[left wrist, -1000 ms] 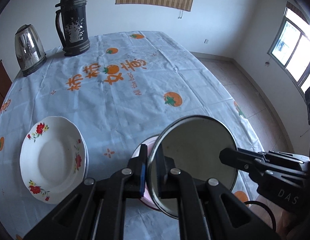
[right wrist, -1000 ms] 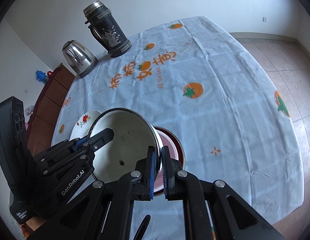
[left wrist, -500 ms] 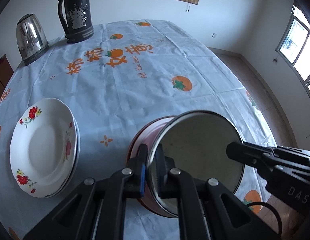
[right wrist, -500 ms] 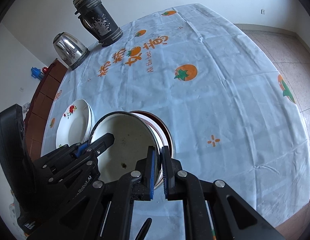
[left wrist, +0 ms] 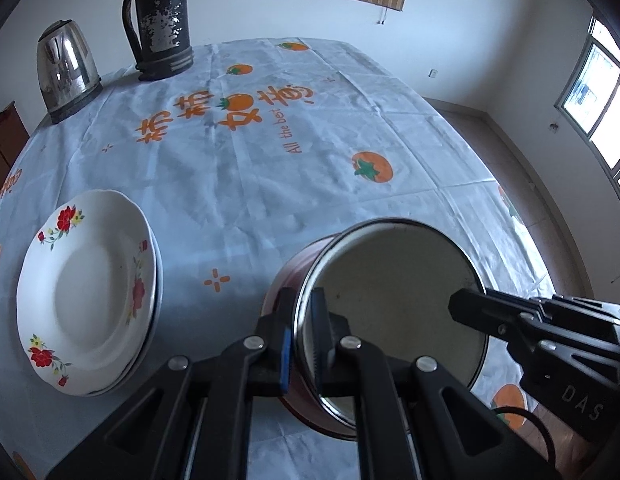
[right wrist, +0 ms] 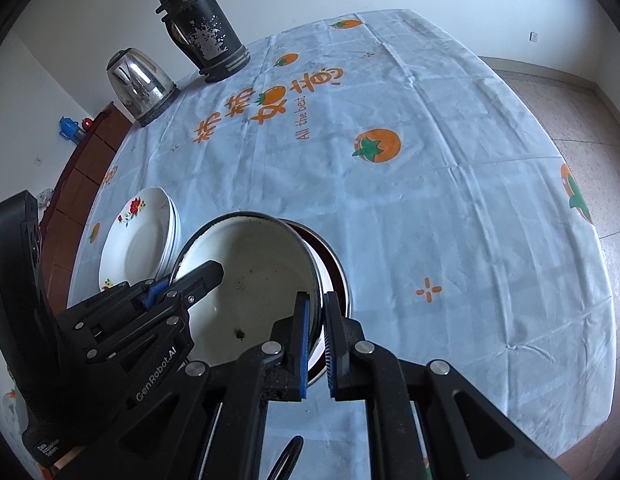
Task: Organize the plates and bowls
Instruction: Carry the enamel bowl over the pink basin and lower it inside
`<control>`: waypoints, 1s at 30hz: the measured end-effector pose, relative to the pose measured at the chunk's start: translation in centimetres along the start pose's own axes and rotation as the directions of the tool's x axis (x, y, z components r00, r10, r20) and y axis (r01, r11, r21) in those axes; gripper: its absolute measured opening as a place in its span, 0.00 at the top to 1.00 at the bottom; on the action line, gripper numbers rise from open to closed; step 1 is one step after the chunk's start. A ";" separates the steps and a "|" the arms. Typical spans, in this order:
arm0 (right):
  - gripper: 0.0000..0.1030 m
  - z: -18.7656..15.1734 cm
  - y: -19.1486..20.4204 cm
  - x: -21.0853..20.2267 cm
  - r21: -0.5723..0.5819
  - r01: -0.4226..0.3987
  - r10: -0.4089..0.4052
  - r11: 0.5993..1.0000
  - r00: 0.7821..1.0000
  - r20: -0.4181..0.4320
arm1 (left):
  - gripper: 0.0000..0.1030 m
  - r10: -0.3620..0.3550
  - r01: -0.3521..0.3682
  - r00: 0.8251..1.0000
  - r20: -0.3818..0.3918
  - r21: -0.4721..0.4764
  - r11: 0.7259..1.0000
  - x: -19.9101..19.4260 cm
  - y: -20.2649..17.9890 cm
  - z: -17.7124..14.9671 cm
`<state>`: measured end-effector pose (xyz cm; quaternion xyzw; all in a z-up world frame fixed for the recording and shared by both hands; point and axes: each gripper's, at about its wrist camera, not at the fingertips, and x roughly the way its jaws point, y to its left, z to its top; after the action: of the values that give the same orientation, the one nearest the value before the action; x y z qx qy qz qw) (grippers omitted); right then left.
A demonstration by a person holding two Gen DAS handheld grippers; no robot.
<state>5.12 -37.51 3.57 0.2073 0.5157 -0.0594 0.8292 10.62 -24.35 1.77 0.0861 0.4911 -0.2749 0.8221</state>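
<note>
Presently both the left gripper and right gripper clamp opposite rims of the enamel bowl, nested inside the red bowl.

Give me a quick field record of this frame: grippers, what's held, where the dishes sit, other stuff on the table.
left gripper: shut on near-left rim of enamel bowl
right gripper: shut on the bowl's opposite rim
bowl: white inside, tilted, sitting in red bowl
plates: floral stack, left of the bowls
far edge: kettle, black thermos
tablecloth: pale, orange fruit print
</note>
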 end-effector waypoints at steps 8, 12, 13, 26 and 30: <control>0.92 -0.2 0.2 -0.3 -0.007 0.004 -0.004 1.000 1.000 0.014 | 0.95 -0.024 0.024 1.000 -0.005 -0.014 1.000 0.0 0.3 0.0; 0.92 -0.2 0.3 -0.5 -0.010 0.008 -0.008 1.000 1.000 0.020 | 0.95 -0.016 0.016 1.000 -0.005 -0.013 1.000 0.1 0.3 0.0; 0.92 -0.2 0.4 -0.6 -0.011 0.007 -0.007 1.000 1.000 0.021 | 0.95 -0.019 0.019 1.000 -0.010 -0.017 1.000 0.0 0.3 0.0; 0.92 -0.4 0.4 -0.2 -0.035 0.006 -0.006 0.999 1.000 -0.003 | 0.93 0.065 -0.066 0.998 0.024 0.040 0.997 -1.7 -0.5 -0.2; 0.92 -0.5 0.5 0.1 -0.048 0.007 -0.008 0.999 1.000 -0.005 | 0.91 0.133 -0.136 0.989 0.064 0.051 0.989 -2.2 -0.3 -0.2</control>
<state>4.97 -36.81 3.42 0.1857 0.5199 -0.0496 0.8323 9.46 -23.67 3.60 0.1335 0.4511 -0.2348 0.8506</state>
